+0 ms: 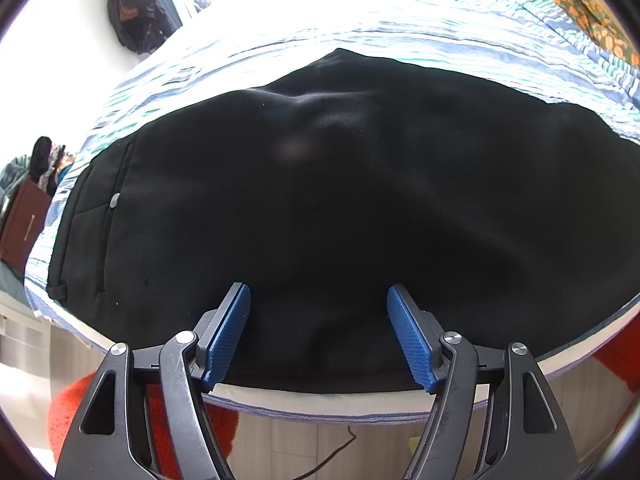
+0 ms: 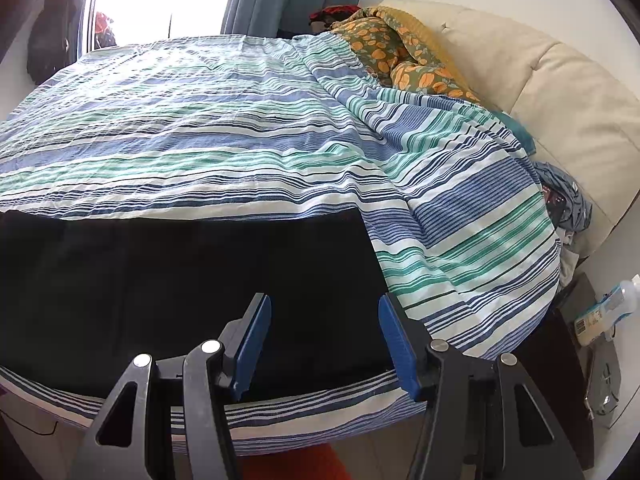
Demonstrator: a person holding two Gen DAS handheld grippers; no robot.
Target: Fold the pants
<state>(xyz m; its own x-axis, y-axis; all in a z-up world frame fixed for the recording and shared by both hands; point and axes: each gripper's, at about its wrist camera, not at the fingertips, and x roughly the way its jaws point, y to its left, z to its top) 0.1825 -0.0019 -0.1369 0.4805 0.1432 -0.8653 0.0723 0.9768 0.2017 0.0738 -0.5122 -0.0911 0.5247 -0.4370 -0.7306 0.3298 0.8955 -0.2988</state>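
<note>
Flat: black pants (image 1: 320, 200) on striped bedspread (image 2: 240, 120); both grippers empty.

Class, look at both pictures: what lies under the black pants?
The black pants lie flat on a blue, green and white striped bedspread. It shows around them; the part directly beneath is covered, so anything else there cannot be seen.

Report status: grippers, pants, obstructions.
Left gripper open, right gripper open, both empty. Black pants flat on striped bedspread, near edge. Nothing in the way.
</note>
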